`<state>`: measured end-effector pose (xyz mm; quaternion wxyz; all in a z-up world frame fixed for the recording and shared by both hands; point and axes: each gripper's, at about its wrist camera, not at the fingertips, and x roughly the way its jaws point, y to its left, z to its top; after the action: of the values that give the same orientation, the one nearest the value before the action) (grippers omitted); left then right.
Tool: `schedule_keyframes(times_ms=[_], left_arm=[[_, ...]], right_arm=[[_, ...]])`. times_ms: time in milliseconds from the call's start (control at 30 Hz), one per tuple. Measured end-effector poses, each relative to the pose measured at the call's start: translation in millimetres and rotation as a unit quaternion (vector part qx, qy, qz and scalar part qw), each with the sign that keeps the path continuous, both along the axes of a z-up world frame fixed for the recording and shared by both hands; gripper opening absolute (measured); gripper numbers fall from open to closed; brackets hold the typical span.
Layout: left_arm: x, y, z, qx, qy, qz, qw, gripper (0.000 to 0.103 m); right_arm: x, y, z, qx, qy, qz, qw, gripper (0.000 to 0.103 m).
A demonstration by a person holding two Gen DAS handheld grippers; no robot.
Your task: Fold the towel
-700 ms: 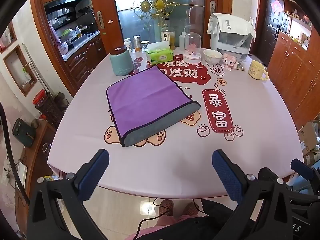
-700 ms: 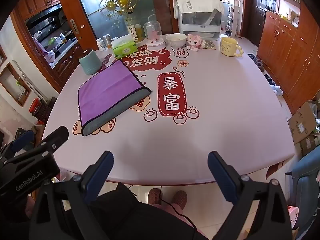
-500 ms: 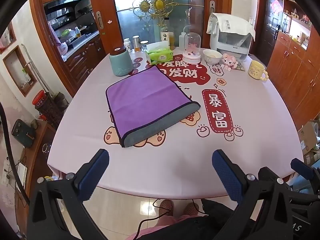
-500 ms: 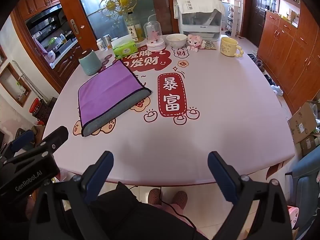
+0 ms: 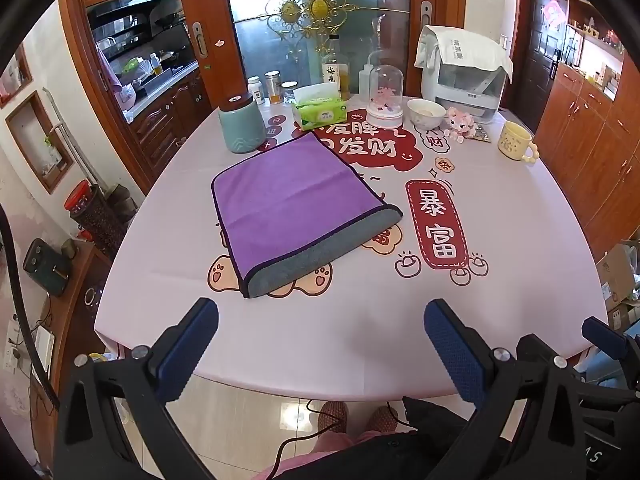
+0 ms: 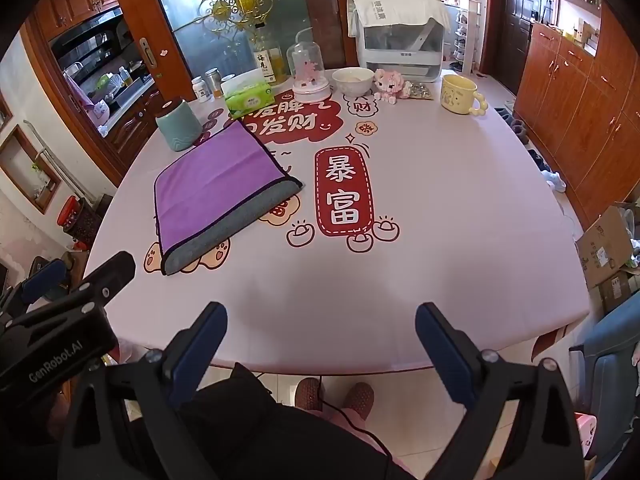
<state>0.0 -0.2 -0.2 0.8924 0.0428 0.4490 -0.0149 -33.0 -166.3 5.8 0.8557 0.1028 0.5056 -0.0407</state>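
A purple towel (image 5: pixel 292 200) lies folded flat on the pink table, its grey underside showing along the near edge. It also shows in the right wrist view (image 6: pixel 222 180), left of centre. My left gripper (image 5: pixel 320 324) is open and empty, held back over the table's near edge, well short of the towel. My right gripper (image 6: pixel 320 328) is open and empty, also at the near edge, to the right of the towel. The left gripper's body (image 6: pixel 60 320) shows at the lower left of the right wrist view.
The pink printed table (image 5: pixel 500 240) carries a teal canister (image 5: pixel 241 124), a green tissue box (image 5: pixel 319 110), a glass dome (image 5: pixel 385 96), a white bowl (image 5: pixel 426 113), a pink plush (image 5: pixel 460 122), a yellow mug (image 5: pixel 516 142) and a white appliance (image 5: pixel 464 76) along its far side. Wooden cabinets stand on both sides.
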Motion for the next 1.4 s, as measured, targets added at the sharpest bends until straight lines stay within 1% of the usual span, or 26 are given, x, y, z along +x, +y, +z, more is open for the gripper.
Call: schedule_keyframes(times_ms=[800, 833, 933, 1133, 1167, 1400], left_arm=[[-1.6, 4.7, -1.7, -0.003, 0.010, -0.004, 0.9999, 0.102], [2.9, 4.9, -2.4, -0.003, 0.010, -0.004, 0.9999, 0.102], [9.1, 9.7, -7.9, -0.007, 0.018, -0.008, 0.9998, 0.102], [10.4, 18.0, -8.5, -0.013, 0.025, -0.019, 0.9994, 0.102], [10.8, 19.1, -8.8, -0.013, 0.026, -0.022, 0.9993, 0.102], [18.6, 28.5, -11.4, -0.020, 0.035, -0.042, 0.9983, 0.102]], right_arm=[[9.5, 3.1, 0.0, -0.004, 0.004, -0.001, 1.000, 0.096], [9.0, 3.5, 0.1, -0.004, 0.005, -0.002, 1.000, 0.096], [9.2, 2.5, -1.7, -0.006, 0.008, -0.005, 1.000, 0.096], [7.2, 7.3, -3.0, -0.013, 0.016, -0.016, 1.000, 0.096], [9.1, 15.2, -1.9, -0.016, 0.018, -0.017, 1.000, 0.096], [7.6, 24.3, -1.2, -0.025, 0.029, -0.034, 0.999, 0.096]])
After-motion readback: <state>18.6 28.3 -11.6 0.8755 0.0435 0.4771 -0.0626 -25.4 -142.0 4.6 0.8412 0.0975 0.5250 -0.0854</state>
